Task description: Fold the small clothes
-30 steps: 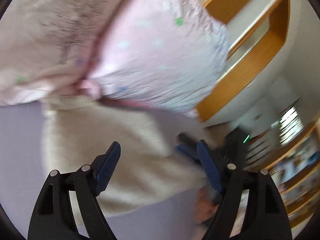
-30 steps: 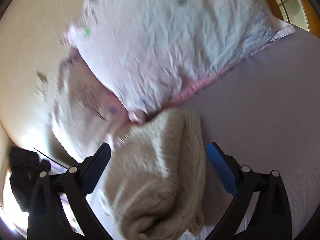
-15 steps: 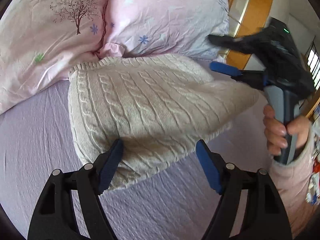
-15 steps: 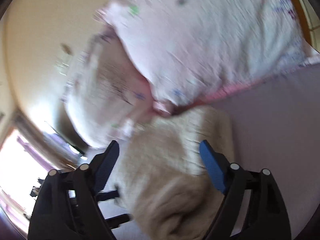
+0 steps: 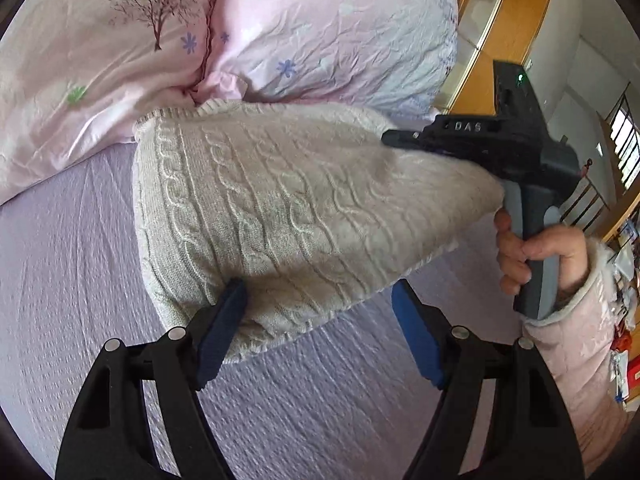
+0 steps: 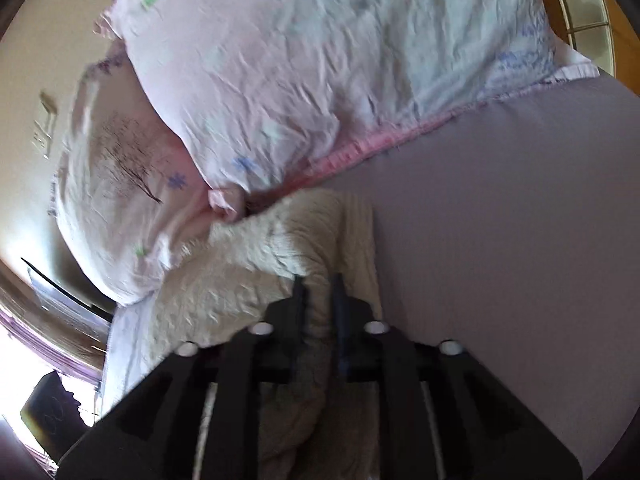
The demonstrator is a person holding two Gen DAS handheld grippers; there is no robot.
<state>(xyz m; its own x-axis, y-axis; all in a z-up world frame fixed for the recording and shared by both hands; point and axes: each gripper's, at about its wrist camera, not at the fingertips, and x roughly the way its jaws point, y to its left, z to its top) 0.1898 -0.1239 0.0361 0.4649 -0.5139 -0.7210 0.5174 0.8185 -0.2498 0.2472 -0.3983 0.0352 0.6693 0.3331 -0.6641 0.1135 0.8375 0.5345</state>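
Note:
A cream cable-knit sweater [image 5: 280, 208] lies folded on the lilac bed sheet [image 5: 80, 300], its far edge against the pillows. My left gripper [image 5: 316, 320] is open, its blue pads either side of the sweater's near edge, the left pad touching the knit. My right gripper [image 6: 318, 292] is shut on the sweater [image 6: 240, 280] and pinches a fold of the knit. In the left wrist view the right gripper [image 5: 496, 176] holds the sweater's right corner lifted off the sheet, its fingertips hidden by the cloth.
Two pink flower-print pillows [image 5: 140, 40] [image 5: 340, 32] lie at the head of the bed, just behind the sweater. A wooden frame [image 5: 508, 40] stands to the right. The lilac sheet [image 6: 520, 220] stretches to the right of the sweater.
My right gripper has shut on the sweater's right corner and lifted it. My left gripper has stayed open at the near edge.

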